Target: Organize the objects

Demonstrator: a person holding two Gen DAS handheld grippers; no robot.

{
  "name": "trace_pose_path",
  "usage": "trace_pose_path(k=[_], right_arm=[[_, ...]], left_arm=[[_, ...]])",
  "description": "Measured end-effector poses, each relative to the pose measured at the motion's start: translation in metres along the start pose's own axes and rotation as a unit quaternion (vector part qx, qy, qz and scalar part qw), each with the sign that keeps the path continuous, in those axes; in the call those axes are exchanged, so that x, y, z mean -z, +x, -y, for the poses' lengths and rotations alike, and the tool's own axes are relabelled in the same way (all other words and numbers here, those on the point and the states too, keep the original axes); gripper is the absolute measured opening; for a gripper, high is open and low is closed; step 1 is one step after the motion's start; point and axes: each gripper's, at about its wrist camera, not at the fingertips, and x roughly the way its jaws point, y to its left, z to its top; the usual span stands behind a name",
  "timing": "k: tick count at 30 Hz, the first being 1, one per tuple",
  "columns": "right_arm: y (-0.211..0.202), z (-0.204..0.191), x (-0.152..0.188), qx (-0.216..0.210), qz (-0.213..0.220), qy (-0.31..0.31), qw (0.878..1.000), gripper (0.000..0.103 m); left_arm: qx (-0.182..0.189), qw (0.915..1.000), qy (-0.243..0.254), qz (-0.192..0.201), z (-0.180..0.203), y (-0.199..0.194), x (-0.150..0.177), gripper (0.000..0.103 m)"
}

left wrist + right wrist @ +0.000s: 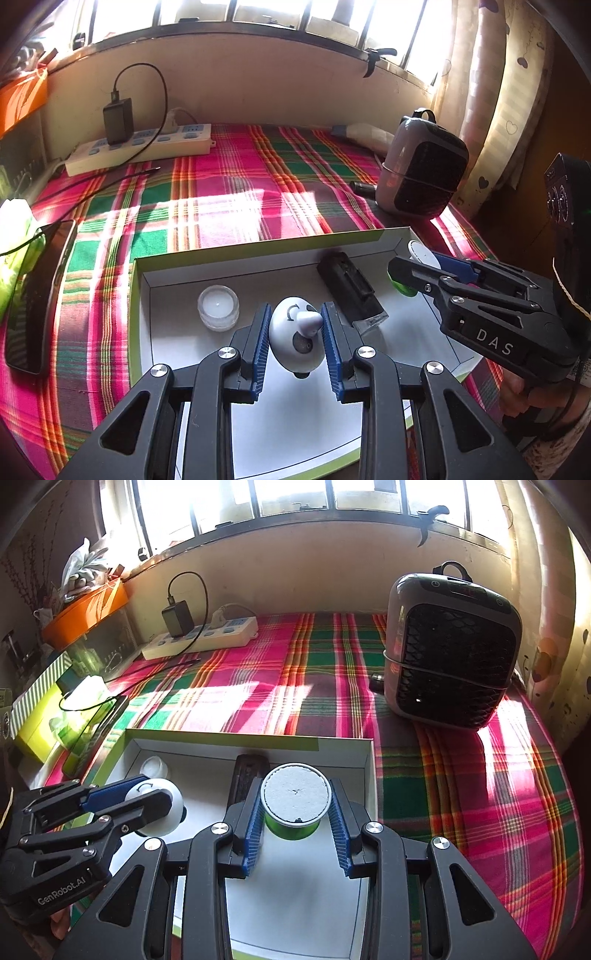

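Item: shallow white box [142, 280], green-edged, on a plaid cloth [221, 192]. Contents lying loose: a tealight [218, 306] near the far left corner and a black bar-shaped device [349, 290] lying at an angle toward the far wall. Left gripper [295, 328]: blue pads pinching a white egg toy [293, 334] with a pointed nose, held over the box's middle. Right gripper [297, 808]: pads pinching a green cup [293, 803] with a white foil lid, held over the box's right half, just beside the black device. Whether either item touches the box floor cannot be told. Step in hand, as judged: both pieces being placed into the box. Next move calls for lowering each to a bare floor patch, clear of the tealight and device, then spreading the fingers. Outside the box: heater [450, 646], power strip [144, 147], phone [37, 295].
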Motion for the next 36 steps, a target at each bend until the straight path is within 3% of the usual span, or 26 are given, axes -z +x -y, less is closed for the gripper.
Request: trace_pose_path(k=[36], right_arm=[[0.034, -0.006, -0.008, 0.016, -0.033, -0.017, 0.999, 0.035]], left_arm=[[-0.016, 0.9996, 0.006, -0.021, -0.004, 0.036, -0.021, 0.027]])
